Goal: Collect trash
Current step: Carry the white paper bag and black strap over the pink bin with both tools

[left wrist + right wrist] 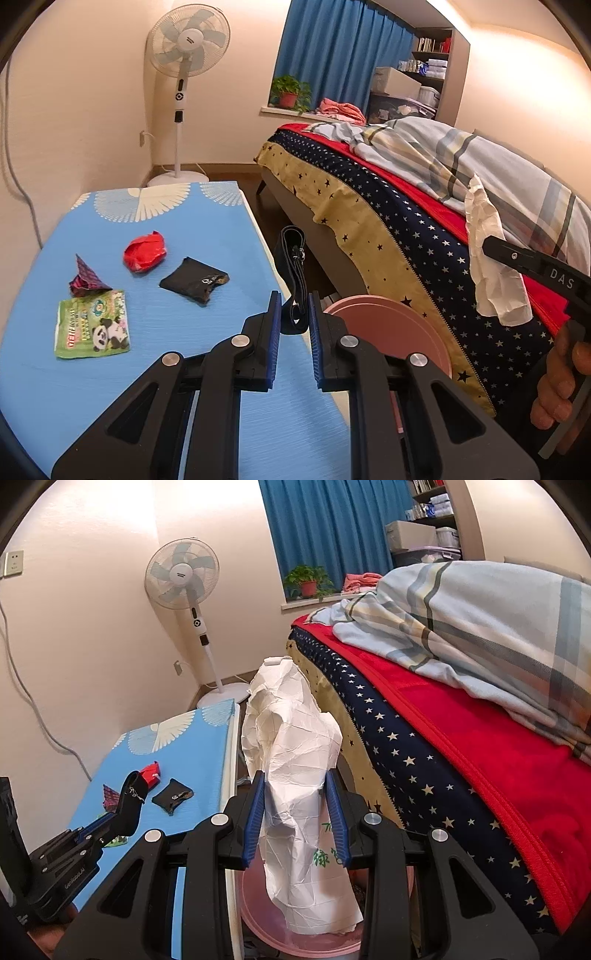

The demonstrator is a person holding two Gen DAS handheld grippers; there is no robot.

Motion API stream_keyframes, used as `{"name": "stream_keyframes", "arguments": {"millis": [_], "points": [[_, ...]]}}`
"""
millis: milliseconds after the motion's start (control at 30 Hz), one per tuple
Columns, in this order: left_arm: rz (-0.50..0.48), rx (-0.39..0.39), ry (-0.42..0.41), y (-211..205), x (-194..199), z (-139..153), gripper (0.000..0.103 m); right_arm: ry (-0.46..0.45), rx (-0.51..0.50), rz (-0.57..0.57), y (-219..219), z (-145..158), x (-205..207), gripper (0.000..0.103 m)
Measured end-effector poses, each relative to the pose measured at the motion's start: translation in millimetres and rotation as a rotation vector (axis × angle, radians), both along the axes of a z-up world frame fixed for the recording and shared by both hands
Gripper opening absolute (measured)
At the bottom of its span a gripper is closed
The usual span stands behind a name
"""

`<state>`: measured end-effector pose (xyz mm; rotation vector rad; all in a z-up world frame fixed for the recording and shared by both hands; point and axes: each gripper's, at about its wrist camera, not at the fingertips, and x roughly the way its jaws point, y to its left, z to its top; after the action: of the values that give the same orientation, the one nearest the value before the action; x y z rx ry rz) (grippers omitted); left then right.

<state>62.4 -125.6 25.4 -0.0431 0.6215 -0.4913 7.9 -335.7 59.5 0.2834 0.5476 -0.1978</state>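
Observation:
My right gripper (295, 812) is shut on a crumpled white paper wrapper (295, 753) and holds it above the pink bin (266, 923); the wrapper also shows in the left wrist view (487, 266). My left gripper (293, 325) is shut on a black strap (293, 266) over the table's right edge, beside the pink bin (388, 332). On the blue table (92, 387) lie a red wrapper (144, 251), a black packet (194, 282), a purple crumpled wrapper (85, 280) and a green panda packet (92, 328).
A bed (424, 229) with starred and red covers and a plaid quilt stands right of the bin. A standing fan (183, 92) is behind the table. A potted plant (290, 92) and pink clothes sit on the windowsill.

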Motion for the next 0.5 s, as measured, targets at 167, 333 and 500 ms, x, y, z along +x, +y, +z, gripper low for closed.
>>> {"name": "stream_keyframes", "arguments": {"millis": [167,333,500], "points": [[-0.020,-0.007,0.010,-9,1,-3,0.015,0.009,0.004,-0.017,-4,-3,2,0.033],[-0.053,-0.010,0.018,-23,1,-8,0.015,0.019,0.006,-0.031,-8,-6,4,0.033],[-0.081,-0.016,0.024,-34,1,-12,0.015,0.025,0.011,-0.047,-11,-8,6,0.033]]}}
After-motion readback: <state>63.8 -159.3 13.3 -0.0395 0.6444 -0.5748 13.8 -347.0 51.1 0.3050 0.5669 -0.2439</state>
